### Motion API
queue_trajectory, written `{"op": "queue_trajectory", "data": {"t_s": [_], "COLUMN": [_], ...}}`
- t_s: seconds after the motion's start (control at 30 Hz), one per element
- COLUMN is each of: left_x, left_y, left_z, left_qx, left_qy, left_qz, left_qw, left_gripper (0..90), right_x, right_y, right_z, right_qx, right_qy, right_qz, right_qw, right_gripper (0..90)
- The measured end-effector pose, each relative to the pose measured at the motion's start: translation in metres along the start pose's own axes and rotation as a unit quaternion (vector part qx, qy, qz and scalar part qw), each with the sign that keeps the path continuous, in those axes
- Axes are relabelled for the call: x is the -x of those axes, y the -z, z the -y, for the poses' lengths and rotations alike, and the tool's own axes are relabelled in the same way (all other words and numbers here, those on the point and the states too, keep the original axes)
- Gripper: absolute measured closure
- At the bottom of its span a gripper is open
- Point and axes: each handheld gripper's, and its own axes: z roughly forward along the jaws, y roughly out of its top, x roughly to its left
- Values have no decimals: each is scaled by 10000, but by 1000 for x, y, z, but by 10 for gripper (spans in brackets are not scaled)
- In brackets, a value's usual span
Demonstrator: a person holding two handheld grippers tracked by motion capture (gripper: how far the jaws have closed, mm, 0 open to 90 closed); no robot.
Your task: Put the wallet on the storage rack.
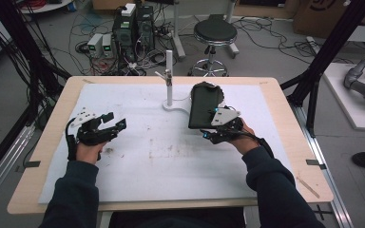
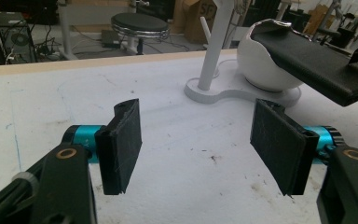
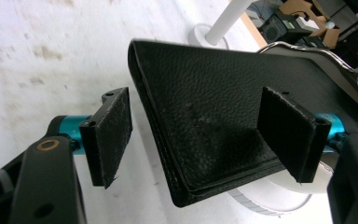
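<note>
A black wallet (image 1: 204,104) lies tilted across the rim of a white bowl (image 2: 261,65), beside a white stand (image 1: 169,78) at the far middle of the tabletop (image 1: 138,142). The right gripper (image 1: 218,130) sits at the wallet's near end, jaws spread around it, not pinching. The left gripper (image 1: 107,126) rests well apart at the left, jaws spread, holding nothing.

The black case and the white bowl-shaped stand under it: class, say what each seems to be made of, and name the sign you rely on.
The black case looks like leather or imitation leather: matte, with a fine pebbled grain and layered folded edges. The white stand looks like smooth moulded plastic, possibly ceramic: an even, slightly glossy, seamless surface. The look alone cannot settle either.
</note>
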Motion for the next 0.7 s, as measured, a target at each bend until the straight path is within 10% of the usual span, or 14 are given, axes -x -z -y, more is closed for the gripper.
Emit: {"op": "queue_trajectory", "data": {"t_s": [0.27,0.7], "left_x": [-1,-1], "left_y": [0,0], "left_z": [0,0], "left_qx": [5,26], "left_qy": [11,56], "left_qz": [2,-12], "left_qw": [10000,10000], "left_gripper": [337,337], "right_x": [7,40], "right_y": [8,16], "right_z": [-11,-36], "right_qx": [479,1070], "right_qy": [2,-1621], "right_qz": [58,434], "right_qw": [9988,9800], "right_gripper": [671,807]}}
